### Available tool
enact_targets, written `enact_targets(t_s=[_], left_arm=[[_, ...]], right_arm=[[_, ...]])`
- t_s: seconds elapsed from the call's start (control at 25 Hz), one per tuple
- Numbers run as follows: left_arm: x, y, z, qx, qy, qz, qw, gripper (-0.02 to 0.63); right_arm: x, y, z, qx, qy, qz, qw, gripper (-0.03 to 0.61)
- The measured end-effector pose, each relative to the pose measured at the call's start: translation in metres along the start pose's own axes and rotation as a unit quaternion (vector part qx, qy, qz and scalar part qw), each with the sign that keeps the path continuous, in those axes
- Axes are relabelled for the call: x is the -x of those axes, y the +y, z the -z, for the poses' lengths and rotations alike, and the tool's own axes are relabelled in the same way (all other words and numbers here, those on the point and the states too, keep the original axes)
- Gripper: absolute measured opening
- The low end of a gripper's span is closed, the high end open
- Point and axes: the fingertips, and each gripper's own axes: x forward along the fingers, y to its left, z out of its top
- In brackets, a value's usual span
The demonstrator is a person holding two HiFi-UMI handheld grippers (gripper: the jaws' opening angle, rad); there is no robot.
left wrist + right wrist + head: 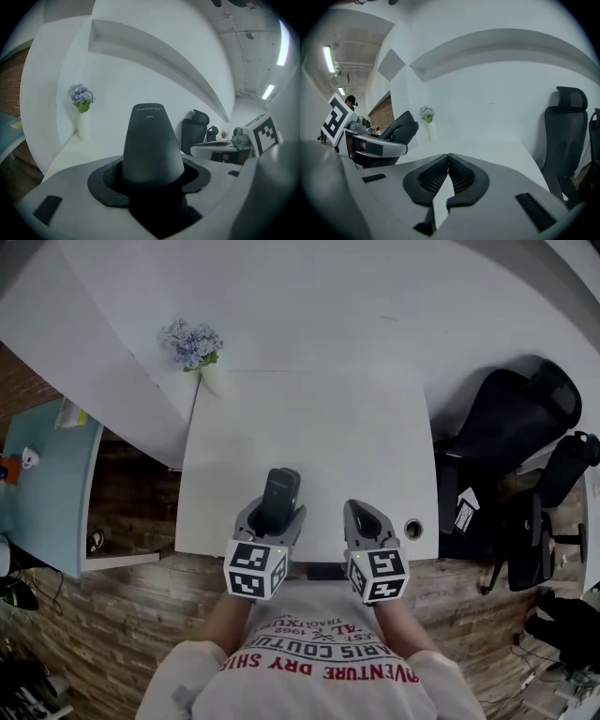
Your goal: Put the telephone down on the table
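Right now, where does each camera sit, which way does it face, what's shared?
Head view: on the person's head, facing steeply down at the table; shows forearms, shirt, left gripper shut on the telephone, right gripper.
Left gripper view: on the left gripper, facing along its fingers across the table to the wall; telephone fills the middle, right gripper at the right edge.
Right gripper view: on the right gripper, fingers together, empty, facing the same wall; left gripper at left, chair at right.
Shared: flowers appear in all three.
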Motion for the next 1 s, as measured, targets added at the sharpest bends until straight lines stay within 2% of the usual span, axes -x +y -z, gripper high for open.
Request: enact_targets(t_s=[0.2,0.4,1.0], left_arm=[[-0.037,0.009,-0.011,0.018,0.011,-0.032,0.9993,0.288],[-0.073,0.019,-0.005,0.032,0.037,-0.058,0.9971,0.288],[-0.171,0.050,0.064,0.069,0.147,-0.106,0.9811,0.288]], right_arm=[[-0.033,-0.036,-0.008,0.002,0.017,-0.023,1.000,0.025],[-0.061,-0.065,0.002,-0.004,0.045,-0.037,0.998,0.025],[-0.125,-0.113,0.059,-0.013,0.121,-0.054,0.991,0.025]])
